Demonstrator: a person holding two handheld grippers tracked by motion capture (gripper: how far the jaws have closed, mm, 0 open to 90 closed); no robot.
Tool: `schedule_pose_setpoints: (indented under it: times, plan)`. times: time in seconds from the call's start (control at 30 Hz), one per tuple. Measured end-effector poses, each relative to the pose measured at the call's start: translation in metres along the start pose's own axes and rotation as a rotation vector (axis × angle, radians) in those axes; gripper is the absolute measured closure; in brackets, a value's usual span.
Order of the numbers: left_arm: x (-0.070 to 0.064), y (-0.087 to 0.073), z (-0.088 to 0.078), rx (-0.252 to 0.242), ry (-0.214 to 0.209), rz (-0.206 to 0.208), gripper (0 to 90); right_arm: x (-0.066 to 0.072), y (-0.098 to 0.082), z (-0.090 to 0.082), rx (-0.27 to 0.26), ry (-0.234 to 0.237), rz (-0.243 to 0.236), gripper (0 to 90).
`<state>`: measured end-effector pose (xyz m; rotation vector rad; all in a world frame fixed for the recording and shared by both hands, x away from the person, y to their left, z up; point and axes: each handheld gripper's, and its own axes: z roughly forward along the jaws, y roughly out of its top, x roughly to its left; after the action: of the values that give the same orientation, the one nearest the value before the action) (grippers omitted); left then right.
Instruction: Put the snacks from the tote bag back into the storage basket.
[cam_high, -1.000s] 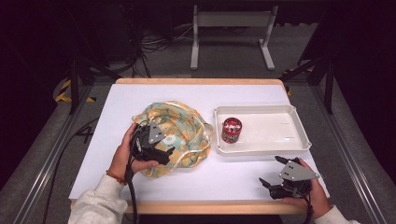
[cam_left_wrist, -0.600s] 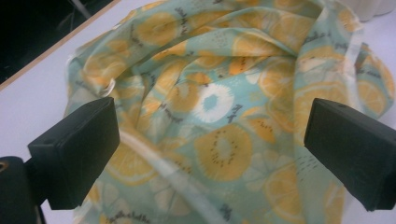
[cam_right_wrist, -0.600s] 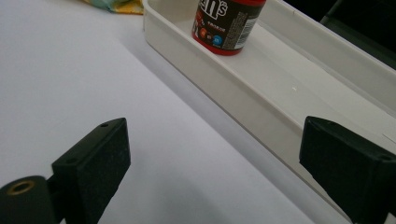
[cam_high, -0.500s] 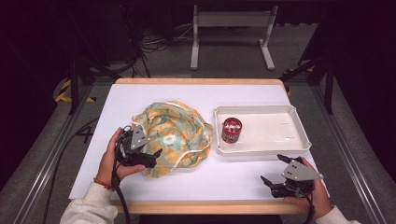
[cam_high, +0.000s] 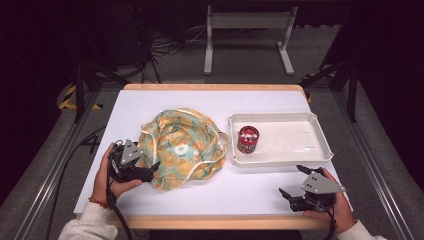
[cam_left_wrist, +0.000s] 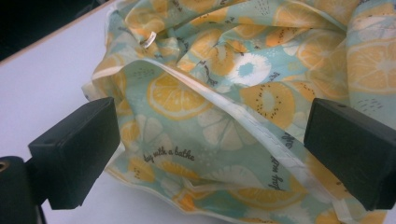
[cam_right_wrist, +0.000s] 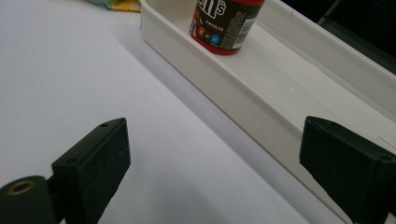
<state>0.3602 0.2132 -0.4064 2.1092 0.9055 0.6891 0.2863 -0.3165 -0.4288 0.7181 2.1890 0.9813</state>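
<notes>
A crumpled cloth bag (cam_high: 181, 147) printed with orange slices on pale green lies in the middle of the white table (cam_high: 165, 105). My left gripper (cam_high: 152, 169) is open at the bag's near left edge, its jaws wide apart on either side of the fabric (cam_left_wrist: 210, 116). A red candy tub (cam_high: 247, 139) stands upright in the left end of a white tray (cam_high: 320, 145). In the right gripper view the tub (cam_right_wrist: 226, 23) is beyond the tray wall (cam_right_wrist: 224, 79). My right gripper (cam_high: 291, 181) is open near the table's front right corner, with nothing between its jaws.
The tray's right part holds nothing. Bare white table lies between the bag and my right gripper. A wooden strip (cam_high: 210, 221) edges the table's front. Dark floor with cables and a metal stand (cam_high: 247, 30) lies beyond the far edge.
My left gripper has slid left and back toward the person, from on top of the bag to its near left edge. The right gripper has barely moved.
</notes>
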Motion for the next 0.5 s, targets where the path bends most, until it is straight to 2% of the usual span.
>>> schedule_pose_setpoints:
  times: [0.07,0.1,0.5]
  plan:
    - [0.001,-0.002,0.000,-0.003,0.005,-0.009,4.1,0.000,0.000,0.000,0.000,0.001,0.003,9.5]
    - [0.005,-0.007,0.000,-0.007,-0.006,-0.031,4.1,0.000,0.000,0.000,0.001,0.000,0.003,9.5]
    - [0.018,-0.029,-0.002,-0.006,-0.005,-0.069,4.1,-0.001,-0.001,0.001,0.000,0.005,0.005,9.4]
